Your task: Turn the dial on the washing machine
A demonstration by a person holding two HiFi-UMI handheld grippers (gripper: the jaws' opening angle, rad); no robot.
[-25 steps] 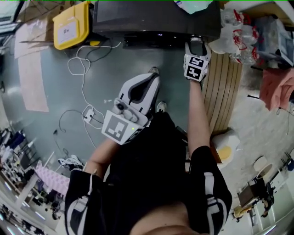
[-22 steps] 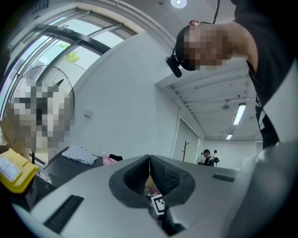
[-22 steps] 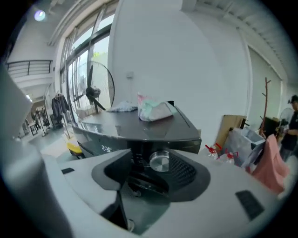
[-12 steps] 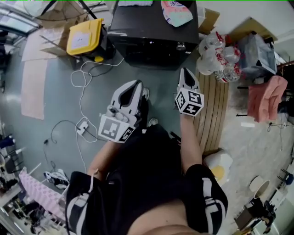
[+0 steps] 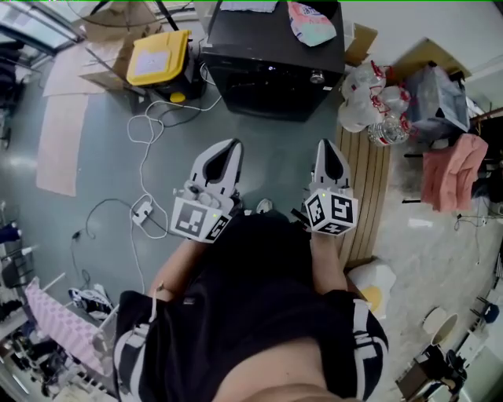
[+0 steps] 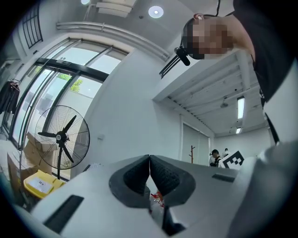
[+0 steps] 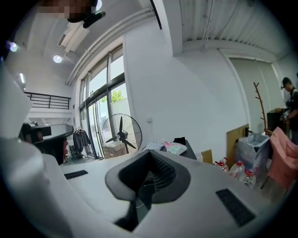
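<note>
The black washing machine [image 5: 275,63] stands at the top of the head view, its small silver dial [image 5: 317,77] on the front panel at the right. A pastel cloth [image 5: 310,20] lies on its top. My right gripper [image 5: 331,148] is shut and empty, held near the person's waist and well short of the dial. My left gripper [image 5: 228,147] is level with it on the left, also shut with nothing in it. In the left gripper view the pads [image 6: 160,174] meet; in the right gripper view the gripper [image 7: 150,154] points up towards the machine [image 7: 188,149].
A yellow box [image 5: 159,56] and cardboard sit left of the machine. White cables [image 5: 141,133] trail over the grey floor. A wooden slatted board [image 5: 369,177], bagged plastic bottles [image 5: 377,118] and pink cloth [image 5: 452,169] lie to the right. A standing fan [image 6: 60,137] is by the windows.
My right gripper has pulled back from the machine's front panel by the dial to the person's waist. The person has stepped back, so the machine looks smaller. The left gripper stayed roughly in place.
</note>
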